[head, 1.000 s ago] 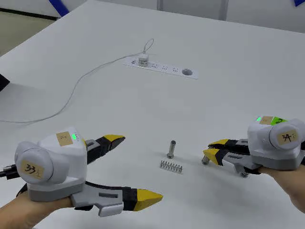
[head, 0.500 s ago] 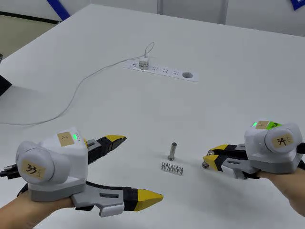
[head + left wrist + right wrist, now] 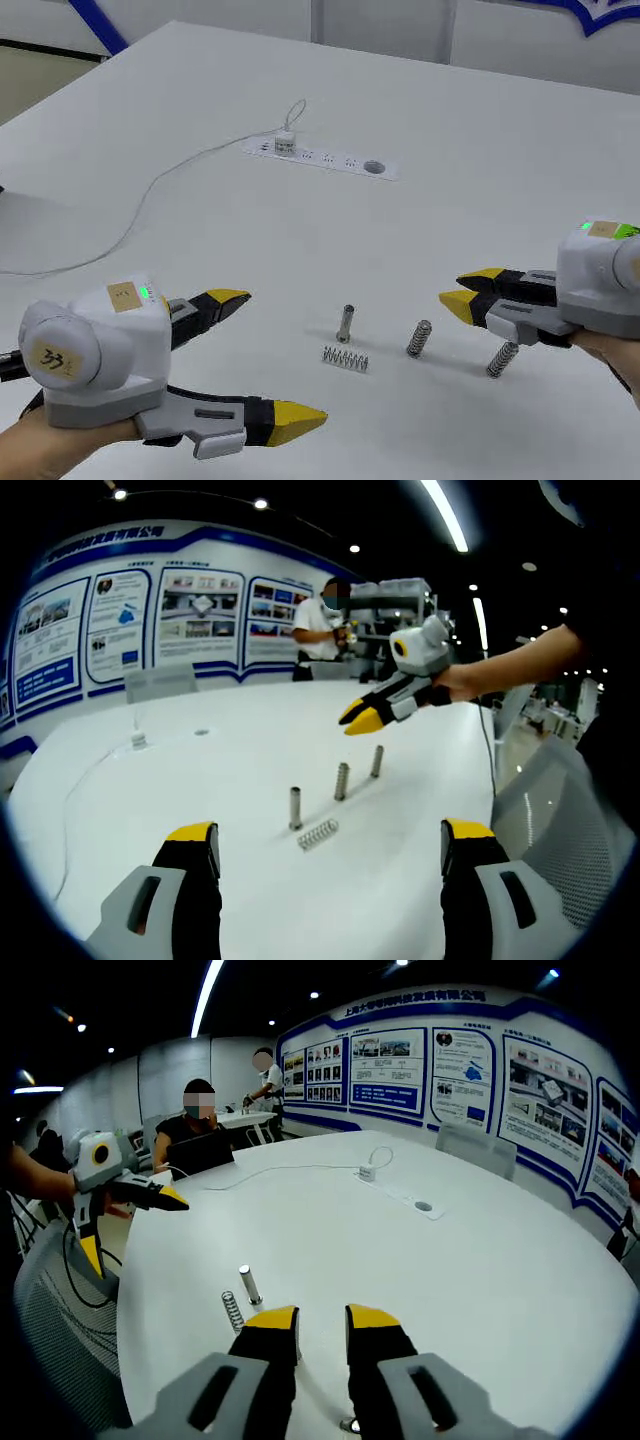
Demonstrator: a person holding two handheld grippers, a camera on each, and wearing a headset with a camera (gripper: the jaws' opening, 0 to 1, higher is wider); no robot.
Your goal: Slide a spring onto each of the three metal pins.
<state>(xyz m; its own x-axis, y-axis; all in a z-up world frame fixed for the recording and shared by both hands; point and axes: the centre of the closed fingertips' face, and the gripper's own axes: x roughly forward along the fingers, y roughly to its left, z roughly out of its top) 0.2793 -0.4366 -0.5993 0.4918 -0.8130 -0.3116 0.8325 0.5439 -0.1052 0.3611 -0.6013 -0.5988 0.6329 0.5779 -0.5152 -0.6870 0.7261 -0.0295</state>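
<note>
A broad white tabletop [image 3: 480,140] with a curved edge carries the work. Toward the upper centre of the head view a white power strip [image 3: 322,159] lies flat. A small adapter [image 3: 285,146] is plugged in at its left end, and a white cable [image 3: 150,195] trails off to the left. The gripper views show a room with a dark ceiling and strip lights, blue-and-white display boards [image 3: 470,1065] along the wall, and people [image 3: 200,1110] at a farther table.

Low in the centre of the head view a bare pin [image 3: 345,323] stands upright, with a loose spring [image 3: 345,357] lying flat just below it. To the right stand two pins that already wear springs, the middle sprung pin [image 3: 419,338] and the right-hand sprung pin [image 3: 502,358], apart from each other.

The left gripper [image 3: 262,360] hovers at lower left, its jaws spread wide and empty. The right gripper [image 3: 468,289] hangs at the right edge, above the sprung pins and touching neither. Its jaws stand a narrow gap apart with nothing between them.

A second ago the right gripper sat lower, with its tips at the middle sprung pin. Now it is raised and that pin stands free. The left gripper keeps the same wide spread. The bare pin and loose spring keep their arrangement.
</note>
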